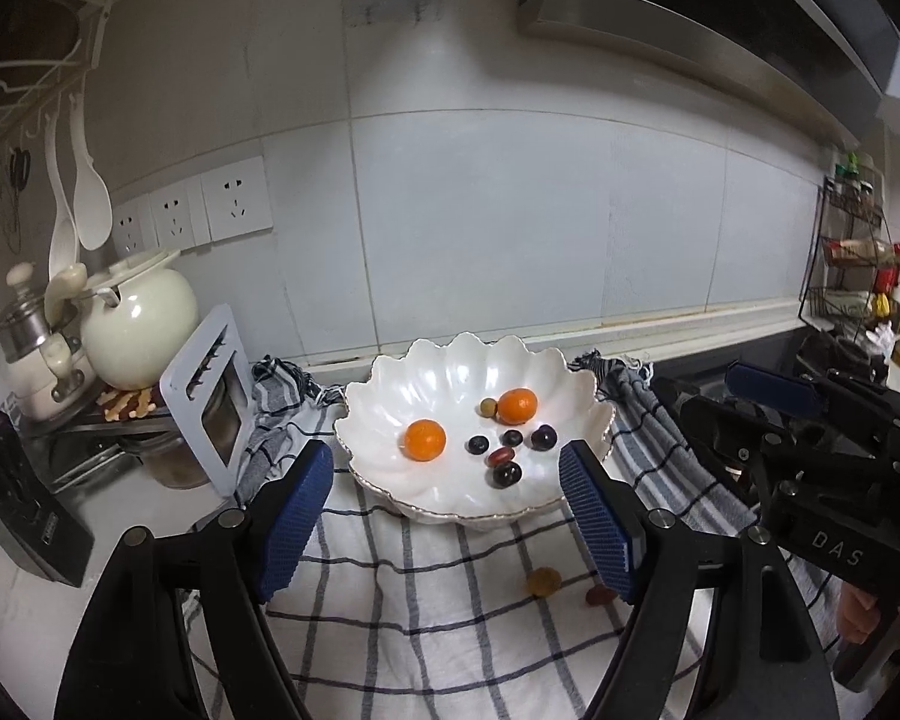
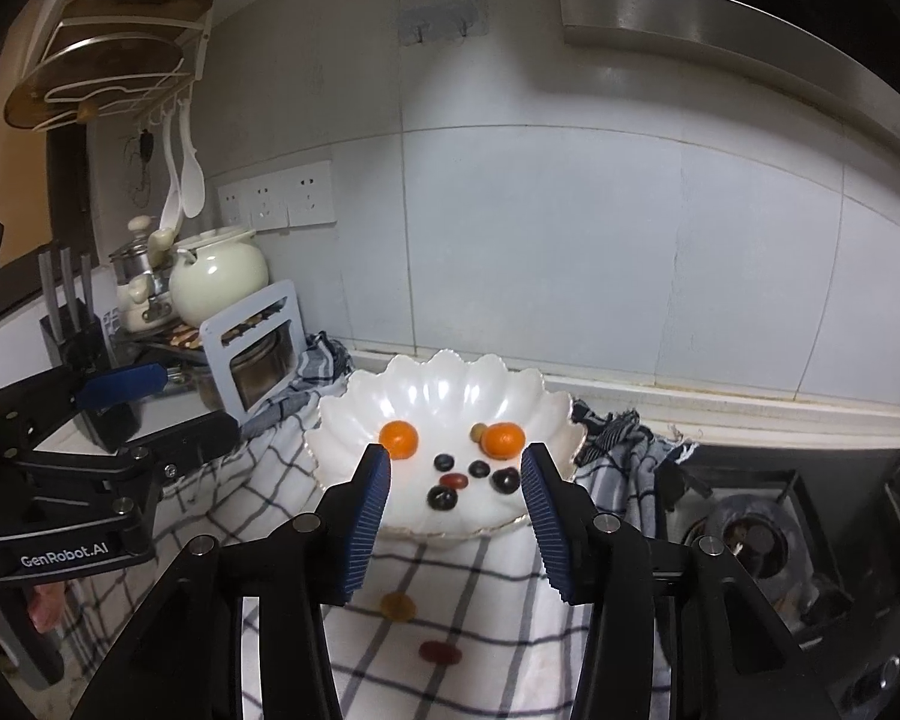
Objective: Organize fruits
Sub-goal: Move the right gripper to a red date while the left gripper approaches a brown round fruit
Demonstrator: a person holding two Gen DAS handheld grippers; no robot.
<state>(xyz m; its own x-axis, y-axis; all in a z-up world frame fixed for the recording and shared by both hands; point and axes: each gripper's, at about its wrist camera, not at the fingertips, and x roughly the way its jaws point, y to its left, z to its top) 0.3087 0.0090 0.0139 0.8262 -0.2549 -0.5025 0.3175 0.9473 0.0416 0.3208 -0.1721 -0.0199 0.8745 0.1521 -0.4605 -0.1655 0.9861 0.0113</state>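
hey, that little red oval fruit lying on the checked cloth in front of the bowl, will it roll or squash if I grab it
The red fruit looks smooth and oval, so it may slip between the pads and roll sideways if nudged. The checked cloth under it is soft, which should slow any rolling. It looks small and probably thin-skinned, so a gentle squeeze seems wiser.

light: dim, cool indoor light from above; tiled wall (image 1: 510,210) evenly lit
glare: soft sheen inside the white bowl (image 2: 432,390)
shadows: dark under the range hood (image 1: 720,18) and in the corners
distortion: strong fisheye bending, black vignette at edges
focus: centre fairly sharp, near cloth (image 2: 450,630) slightly soft
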